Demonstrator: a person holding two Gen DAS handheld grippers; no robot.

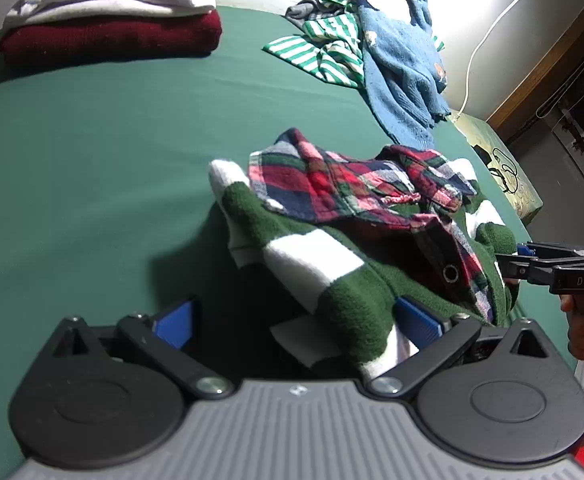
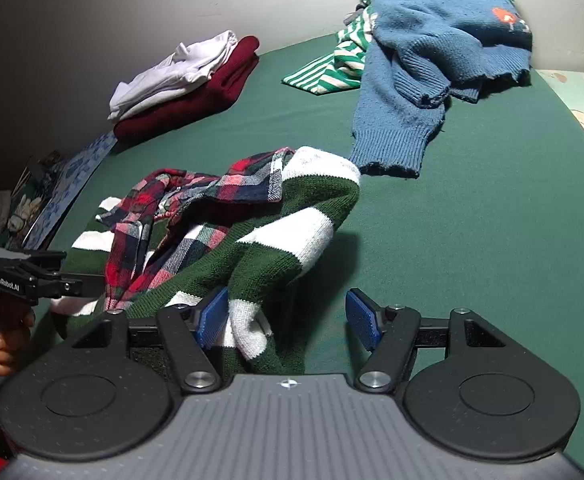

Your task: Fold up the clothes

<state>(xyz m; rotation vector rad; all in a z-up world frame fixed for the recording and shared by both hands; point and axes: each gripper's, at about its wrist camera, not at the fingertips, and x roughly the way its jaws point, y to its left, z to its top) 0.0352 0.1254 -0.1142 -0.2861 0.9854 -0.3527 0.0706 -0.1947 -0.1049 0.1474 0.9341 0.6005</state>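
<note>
A green and white striped sweater (image 1: 352, 300) (image 2: 259, 248) lies crumpled on the green bed sheet (image 1: 111, 140) (image 2: 472, 240). A red plaid shirt (image 1: 332, 180) (image 2: 195, 192) is bunched on top of it. My left gripper (image 1: 296, 324) stands wide open at the sweater's near end; fabric lies between the jaws beside the right pad, not pinched. My right gripper (image 2: 287, 320) is open too, with a sweater fold resting against its left pad. Each gripper appears in the other's view at the heap's side: the right gripper (image 1: 508, 268) and the left gripper (image 2: 83, 280), each held by a hand.
A folded stack of white and maroon clothes (image 1: 107, 32) (image 2: 187, 84) sits at the far left. A blue penguin sweater (image 1: 404, 64) (image 2: 432, 40) and a green striped shirt (image 1: 324, 52) (image 2: 332, 72) lie unfolded at the back right. A white cable (image 1: 484, 40) hangs by the wall.
</note>
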